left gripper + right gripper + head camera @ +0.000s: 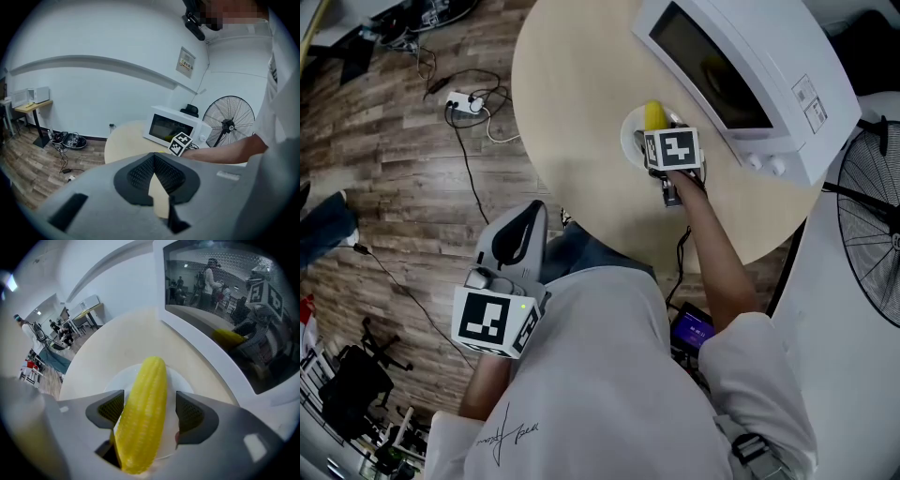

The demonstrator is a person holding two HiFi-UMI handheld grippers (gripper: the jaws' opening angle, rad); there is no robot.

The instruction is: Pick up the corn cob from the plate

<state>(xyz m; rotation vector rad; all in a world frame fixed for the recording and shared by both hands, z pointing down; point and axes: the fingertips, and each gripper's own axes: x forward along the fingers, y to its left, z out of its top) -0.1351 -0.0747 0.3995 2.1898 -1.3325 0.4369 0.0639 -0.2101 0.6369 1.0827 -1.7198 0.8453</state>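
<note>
Your right gripper [149, 404] points steeply down over white plate [182, 380] on round table [572, 103], just in front of microwave [741, 66]. Jaws apart, straddling corn cob [140, 427]. Pad at left of right gripper view sits right against kernels, maybe touching, hard to tell. Other pad stands clear, sliver of plate showing between it and cob. No squeeze on it. Cob lies flat on plate, lengthwise along jaws. Your left gripper [153, 159] held low by your body, off table's edge. Jaws together at tips, nothing between.
</note>
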